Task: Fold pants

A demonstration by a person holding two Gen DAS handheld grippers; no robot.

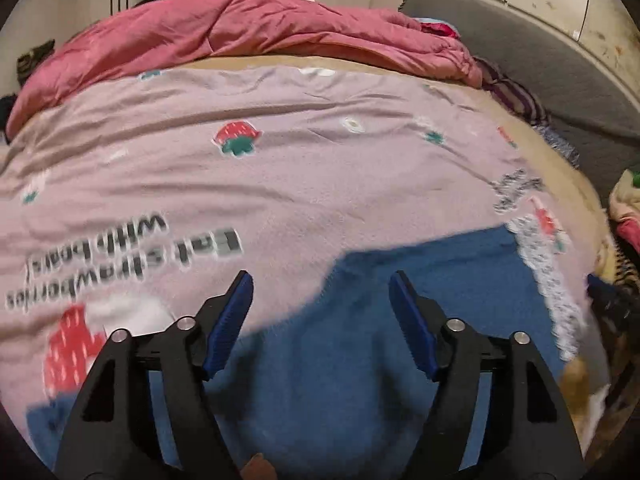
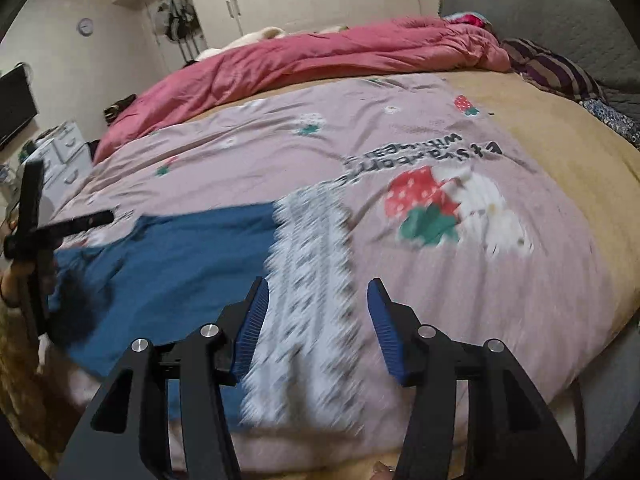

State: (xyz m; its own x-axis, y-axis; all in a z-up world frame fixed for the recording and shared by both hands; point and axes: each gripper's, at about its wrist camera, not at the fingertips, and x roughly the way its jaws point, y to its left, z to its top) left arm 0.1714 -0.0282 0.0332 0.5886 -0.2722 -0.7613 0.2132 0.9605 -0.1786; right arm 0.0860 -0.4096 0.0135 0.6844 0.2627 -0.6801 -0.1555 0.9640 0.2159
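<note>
Right wrist view shows a wide bed (image 2: 560, 152) with a tan sheet, and over most of it lies a lilac blanket (image 2: 240, 168) printed with strawberries, small flowers and dark lettering. At the far side of the bed a pink quilt (image 2: 320, 56) is bunched in a long ridge, and a dark striped pillow (image 2: 556, 68) lies at its right end, next to the grey padded headboard (image 2: 560, 20). The blue pants (image 2: 180, 256) lie flat on the lilac blanket, near the front edge of the bed; in the left wrist view they (image 1: 380, 320) fill the lower middle of the frame. Touching the right side of the pants is a white cloth with a dark pattern (image 2: 312, 280), blurred, so I cannot tell what kind of garment it is. The right gripper (image 2: 318, 320) hangs above this white cloth with its blue pads wide apart and nothing between them. The left gripper (image 1: 322, 320) hangs above the pants, its blue pads also spread apart and empty; from the right wrist view it (image 2: 60, 226) is visible as a black frame at the left end of the pants. Both views are blurred in the lower part.
</note>
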